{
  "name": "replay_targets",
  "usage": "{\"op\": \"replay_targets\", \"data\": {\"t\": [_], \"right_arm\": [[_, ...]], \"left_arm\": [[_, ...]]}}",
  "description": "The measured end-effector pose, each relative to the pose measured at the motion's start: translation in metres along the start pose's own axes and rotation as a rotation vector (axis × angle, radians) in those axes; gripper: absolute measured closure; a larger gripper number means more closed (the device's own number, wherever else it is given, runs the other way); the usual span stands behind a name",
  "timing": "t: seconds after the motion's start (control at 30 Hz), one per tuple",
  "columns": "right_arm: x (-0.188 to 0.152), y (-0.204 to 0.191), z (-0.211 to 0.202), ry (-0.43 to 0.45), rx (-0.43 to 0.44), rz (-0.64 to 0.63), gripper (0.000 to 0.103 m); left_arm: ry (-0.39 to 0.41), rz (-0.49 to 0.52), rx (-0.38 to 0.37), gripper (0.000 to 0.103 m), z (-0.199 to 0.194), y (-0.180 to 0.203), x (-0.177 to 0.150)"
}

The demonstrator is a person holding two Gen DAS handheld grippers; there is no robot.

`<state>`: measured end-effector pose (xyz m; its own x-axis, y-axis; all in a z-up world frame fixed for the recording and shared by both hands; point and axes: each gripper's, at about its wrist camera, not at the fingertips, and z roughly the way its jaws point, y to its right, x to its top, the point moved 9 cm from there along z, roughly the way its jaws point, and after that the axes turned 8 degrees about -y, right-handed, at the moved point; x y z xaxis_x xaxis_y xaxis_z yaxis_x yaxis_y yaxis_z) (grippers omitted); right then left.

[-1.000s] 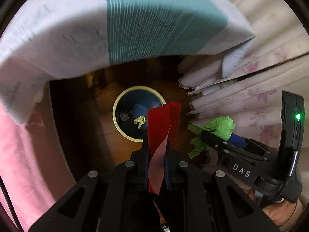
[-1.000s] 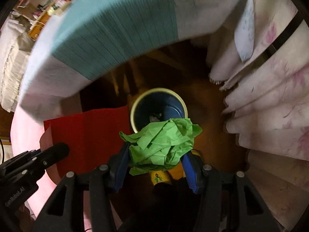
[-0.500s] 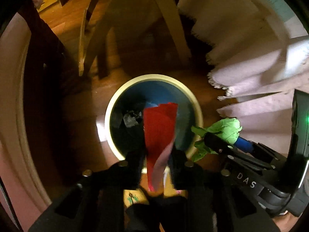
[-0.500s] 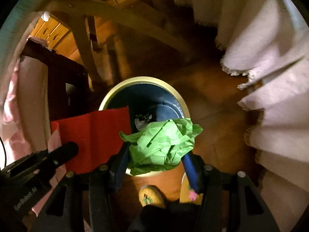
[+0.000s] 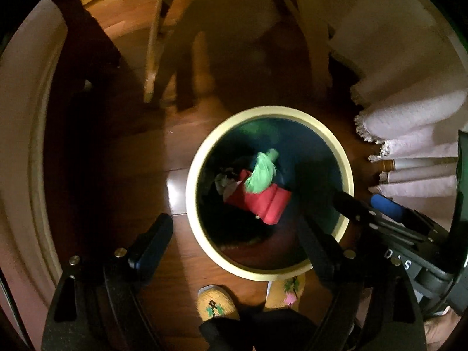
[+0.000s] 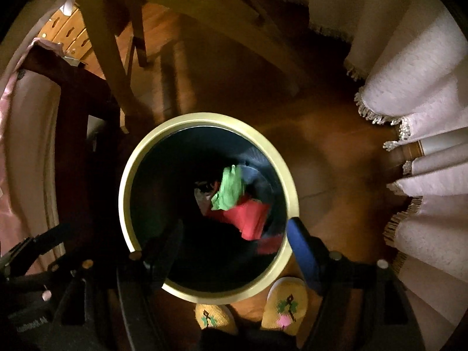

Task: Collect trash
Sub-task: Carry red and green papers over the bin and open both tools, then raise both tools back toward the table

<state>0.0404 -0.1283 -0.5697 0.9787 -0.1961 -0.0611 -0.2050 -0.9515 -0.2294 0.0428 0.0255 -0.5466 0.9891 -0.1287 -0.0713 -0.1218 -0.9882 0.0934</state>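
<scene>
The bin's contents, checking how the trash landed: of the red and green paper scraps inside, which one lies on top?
The crumpled green paper lies on top, overlapping the upper edge of the flat red sheet in the yellow-rimmed bin.

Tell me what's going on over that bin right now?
Both jaws opening, nothing between them. Red paper and green paper inside the bin. Nothing in the way.

Straight below the left tongs (image 5: 234,248) the bin (image 5: 193,175) mouth gapes unobstructed. Chair legs (image 5: 152,55) crowd ahead, fringed cloth (image 5: 409,117) hangs rightward, the right tongs (image 5: 368,204) alongside, slippers (image 5: 216,304) behind.
</scene>
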Motion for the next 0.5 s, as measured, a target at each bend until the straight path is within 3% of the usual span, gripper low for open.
{"op": "replay_targets", "data": {"t": [0.23, 0.5], "right_arm": [[-0.008, -0.009, -0.024, 0.020, 0.010, 0.002, 0.029], [-0.018, -0.017, -0.074, 0.027, 0.027, 0.004, 0.029]], "left_arm": [[0.029, -0.023, 0.022, 0.017, -0.028, -0.005, 0.000], [0.055, -0.052, 0.018, 0.017, -0.091, -0.002, -0.013]]}}
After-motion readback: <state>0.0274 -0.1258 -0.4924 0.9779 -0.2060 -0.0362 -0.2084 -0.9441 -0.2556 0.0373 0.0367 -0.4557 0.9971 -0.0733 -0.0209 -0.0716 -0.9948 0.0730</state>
